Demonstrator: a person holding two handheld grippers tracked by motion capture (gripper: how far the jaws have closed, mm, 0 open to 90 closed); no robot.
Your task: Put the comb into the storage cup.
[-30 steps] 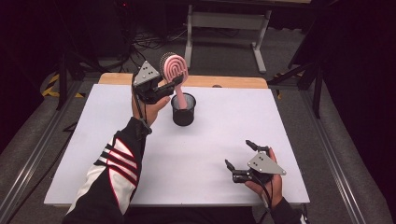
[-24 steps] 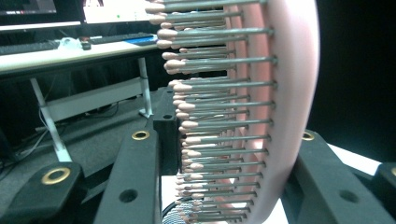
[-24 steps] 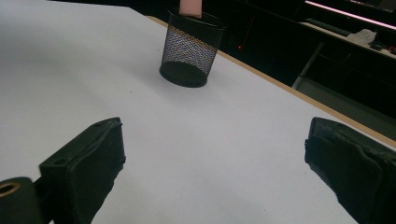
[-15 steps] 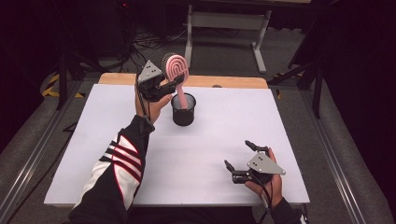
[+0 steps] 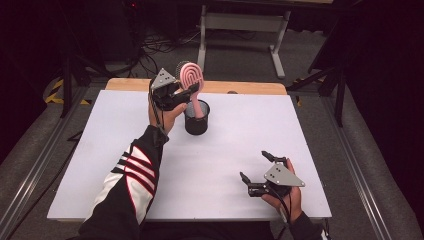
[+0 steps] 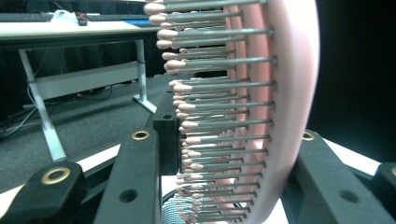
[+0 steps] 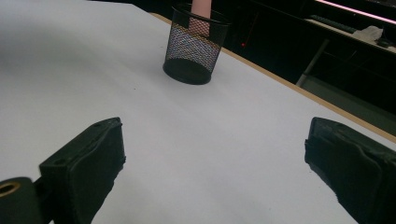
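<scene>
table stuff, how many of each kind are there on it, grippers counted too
Pink plastic hairbrush with metal bristles: 1
Black wire-mesh cup: 1
Black two-jaw grippers: 2, the left gripper shut on the hairbrush, the right gripper open
Total: 4

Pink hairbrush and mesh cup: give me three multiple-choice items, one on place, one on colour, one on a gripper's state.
1. Where is the handle of the pink hairbrush?
A. lying on the table
B. inside the black mesh cup
C. beside the right gripper

2. What colour is the table top?
A. white
B. green
C. red

3. How do the right gripper's jaws stand?
A. shut on the brush
B. shut on nothing
C. open, with nothing between

Key: 1 B, handle dips into the cup; 2 A, the high view shows white; 3 C, the right gripper view shows jaws wide apart.
</scene>
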